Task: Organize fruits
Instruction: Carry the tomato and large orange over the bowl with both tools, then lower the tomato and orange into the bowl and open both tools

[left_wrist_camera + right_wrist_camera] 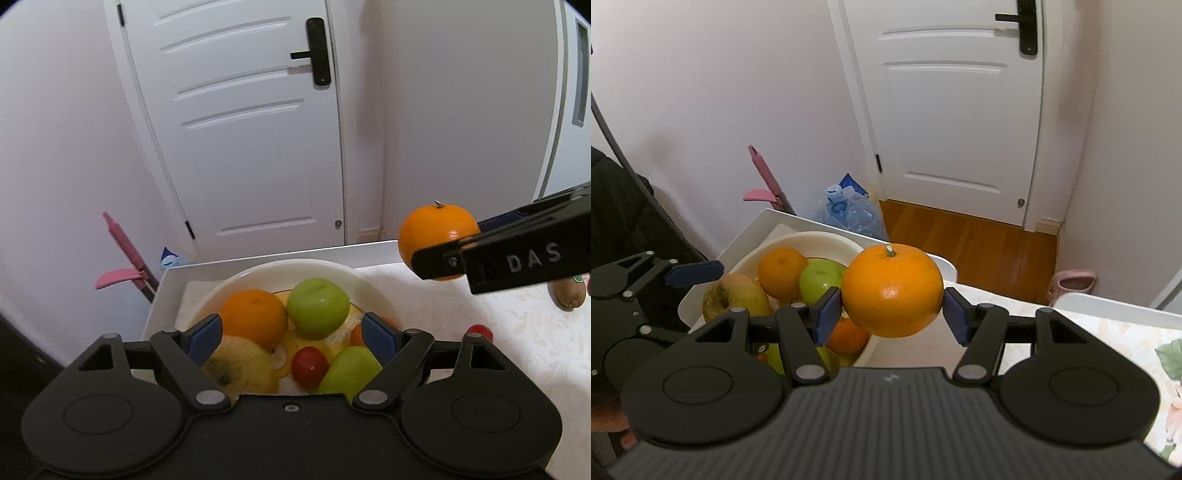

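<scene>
The white bowl (221,291) served as the gathering place for the fruit, and it stood at the far left corner of the surface (461,332), near the door. Inside it lay an orange (255,317), a green apple (317,308), a second green apple (349,369) nearer the camera, a yellowish apple (240,365) and a small red tomato-like fruit (309,365), all crowded together and touching.

The left gripper (291,336) hung just above the bowl with its jaws spread wide and nothing between them, a stance that fits a fruit having just been let go into the pile.

The right gripper (890,314) was pinching a large orange (893,290) between its blue pads, stem upward, held in the air to the right of the bowl and above its rim. It was probably carried high so that it would clear the rim and the heaped fruit before being lowered in.

To the right of the bowl, a kiwi (570,293) and a small red fruit (480,330) were left on the surface, apparently waiting their turn.
</scene>
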